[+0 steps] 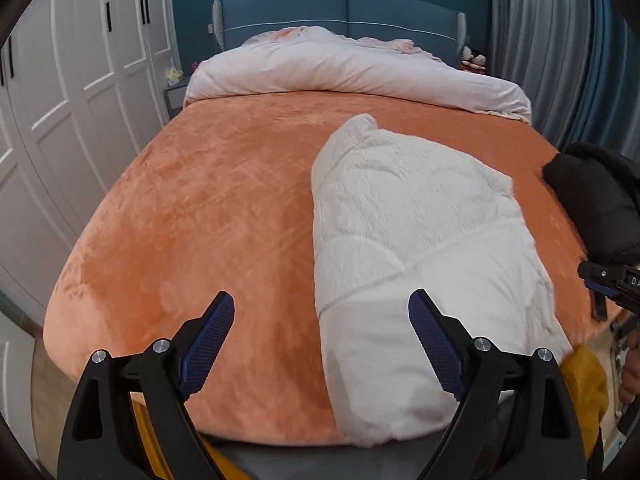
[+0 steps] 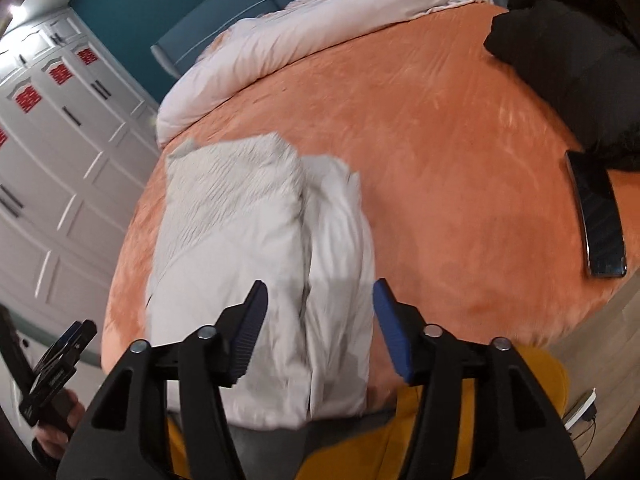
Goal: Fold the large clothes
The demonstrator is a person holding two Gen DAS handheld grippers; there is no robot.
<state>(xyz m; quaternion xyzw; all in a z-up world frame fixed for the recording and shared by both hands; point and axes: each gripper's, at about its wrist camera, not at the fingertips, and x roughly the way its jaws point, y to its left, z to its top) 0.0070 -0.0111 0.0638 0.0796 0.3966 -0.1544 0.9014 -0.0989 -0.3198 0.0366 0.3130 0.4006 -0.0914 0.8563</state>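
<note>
A white fluffy garment [image 1: 416, 248] lies folded into a long bundle on the orange bed cover [image 1: 208, 208], its near end hanging over the foot of the bed. It also shows in the right wrist view [image 2: 256, 240]. My left gripper [image 1: 322, 322] is open and empty, held above the bundle's near left edge. My right gripper [image 2: 320, 308] is open and empty, just above the bundle's near end. The right gripper shows at the right edge of the left wrist view [image 1: 608, 288]; the left one shows at the lower left of the right wrist view [image 2: 60, 356].
A black garment [image 2: 568, 64] lies at the right side of the bed, with a dark phone [image 2: 600, 216] beside it. A rolled pale duvet [image 1: 352, 72] lies across the head of the bed. White wardrobes [image 1: 60, 100] stand on the left, curtains [image 1: 552, 40] on the right.
</note>
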